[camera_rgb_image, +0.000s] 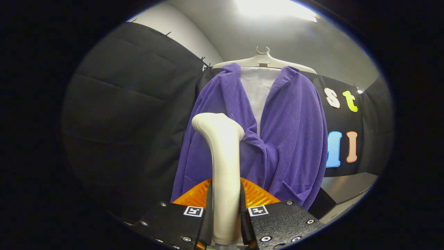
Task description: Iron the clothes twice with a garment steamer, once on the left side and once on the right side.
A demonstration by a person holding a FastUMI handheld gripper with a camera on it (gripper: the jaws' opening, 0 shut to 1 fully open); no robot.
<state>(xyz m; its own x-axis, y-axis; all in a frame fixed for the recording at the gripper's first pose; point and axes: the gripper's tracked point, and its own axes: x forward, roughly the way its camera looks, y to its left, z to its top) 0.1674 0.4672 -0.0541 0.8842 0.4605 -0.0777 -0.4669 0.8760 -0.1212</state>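
Black-draped booth under a ceiling light; tongs [226, 211] pinch the upright steamer [223, 166], its head facing the hung purple jacket [291, 139].

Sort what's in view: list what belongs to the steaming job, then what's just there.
Job:
- steamer, held between the tongs
- purple jacket
- hanger carrying it

Just there:
- white garment under the jacket
- black cloth wall

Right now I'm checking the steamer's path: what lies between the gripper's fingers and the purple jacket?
In the gripper view, the gripper is clamped on the steamer, whose head reaches the purple jacket; nothing else lies between.
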